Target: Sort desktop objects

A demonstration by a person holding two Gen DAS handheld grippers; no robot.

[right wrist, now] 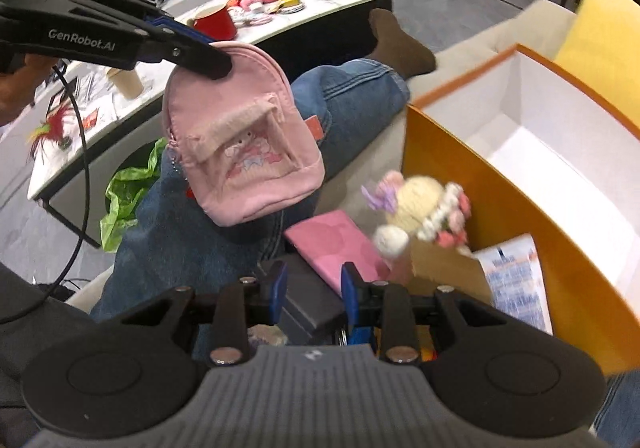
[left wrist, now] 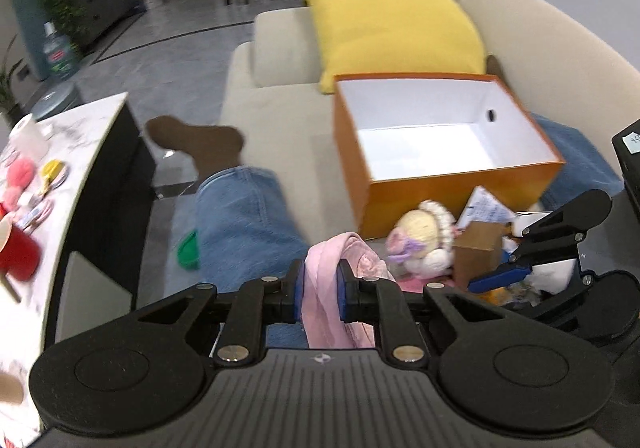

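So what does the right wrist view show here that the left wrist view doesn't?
Only the right wrist view shows the pink backpack's printed front, hanging whole from the left gripper, and a pink booklet. Only the left wrist view shows the right gripper from outside and the whole yellow cushion. Both show the orange box, the doll and the jeans.

Small things gathered beside an open box on the sofa

A pink mini backpack hangs in the air by its top, front pocket showing a cartoon print. Beside the orange box, which stands open with a bare white inside, lies a cream crocheted doll with a flower wreath, a pink notebook flat near it, and a printed white-and-blue packet leaning against the box wall.
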